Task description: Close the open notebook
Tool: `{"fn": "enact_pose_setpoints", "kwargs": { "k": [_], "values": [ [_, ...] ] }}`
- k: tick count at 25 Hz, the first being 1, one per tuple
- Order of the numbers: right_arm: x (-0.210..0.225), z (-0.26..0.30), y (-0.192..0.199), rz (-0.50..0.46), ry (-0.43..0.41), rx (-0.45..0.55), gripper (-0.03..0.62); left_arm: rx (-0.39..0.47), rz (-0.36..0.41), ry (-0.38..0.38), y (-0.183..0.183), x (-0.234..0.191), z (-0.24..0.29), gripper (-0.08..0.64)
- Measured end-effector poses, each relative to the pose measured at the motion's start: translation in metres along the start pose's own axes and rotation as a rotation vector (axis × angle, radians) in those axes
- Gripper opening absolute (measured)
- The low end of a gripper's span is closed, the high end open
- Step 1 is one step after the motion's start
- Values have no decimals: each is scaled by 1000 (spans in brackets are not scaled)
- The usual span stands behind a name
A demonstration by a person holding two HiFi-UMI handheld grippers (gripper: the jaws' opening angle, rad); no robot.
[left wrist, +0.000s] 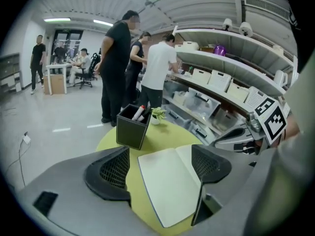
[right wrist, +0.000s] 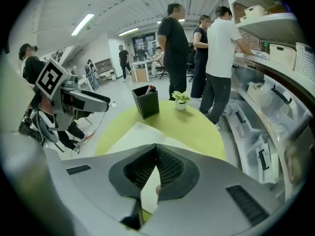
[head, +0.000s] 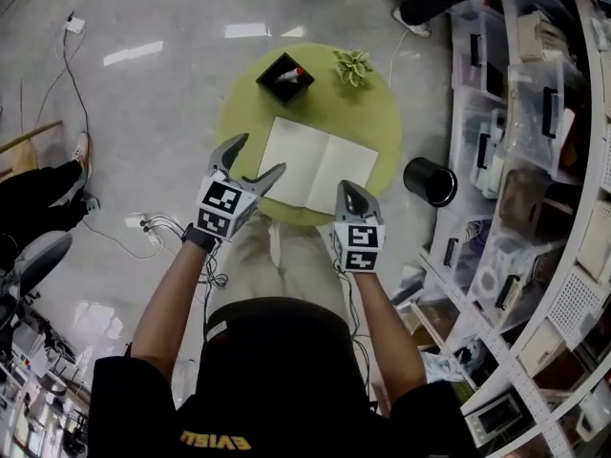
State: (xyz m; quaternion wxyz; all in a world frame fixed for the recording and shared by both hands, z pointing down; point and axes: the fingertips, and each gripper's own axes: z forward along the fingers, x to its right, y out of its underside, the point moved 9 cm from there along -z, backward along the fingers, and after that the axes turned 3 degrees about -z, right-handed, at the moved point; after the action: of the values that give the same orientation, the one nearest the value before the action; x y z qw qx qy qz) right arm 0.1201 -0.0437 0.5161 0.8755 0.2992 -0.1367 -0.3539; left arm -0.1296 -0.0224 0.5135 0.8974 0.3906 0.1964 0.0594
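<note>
Hovering short of open notebook (head: 318, 165), not yet touched | left gripper (head: 260, 155) jaws wide, empty; right gripper (head: 355, 194) jaws together | next: slip under one cover; fold it across

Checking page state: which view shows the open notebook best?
The head view: the notebook lies nearly whole on the green table, both pages seen from above. The left gripper view shows it slanted, its right page partly behind a jaw. The right gripper view hides most behind its jaws.

Bright, even light from ceiling strips (right wrist: 82, 24) glares off the floor (head: 143, 53); gripper views bulge, dark-cornered
</note>
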Motion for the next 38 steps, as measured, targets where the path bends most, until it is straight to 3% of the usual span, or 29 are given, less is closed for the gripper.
{"fn": "enact_pose_setpoints", "kwargs": {
  "k": [8,15,22,27,29,33,38],
  "values": [
    [-4,74,18,-97,-47,-193,2,-54,-26,-24,25,-22,34,394],
    [4,116,16,-187,-21,-321,2,-76,-53,-58,31,-44,59,350],
    [7,129,23,-159,-25,-343,2,-110,-27,-101,37,-54,93,350],
    [-2,131,21,-338,-23,-371,2,-191,-12,-129,44,-59,114,295],
    [-2,132,20,-368,-38,-389,2,-214,-20,-128,43,-61,118,265],
    [0,135,19,-354,-64,-414,-2,-244,-12,-129,41,-64,122,244],
    [3,136,15,-327,-108,-440,-6,-264,54,-129,30,-59,127,206]
  ]
}}
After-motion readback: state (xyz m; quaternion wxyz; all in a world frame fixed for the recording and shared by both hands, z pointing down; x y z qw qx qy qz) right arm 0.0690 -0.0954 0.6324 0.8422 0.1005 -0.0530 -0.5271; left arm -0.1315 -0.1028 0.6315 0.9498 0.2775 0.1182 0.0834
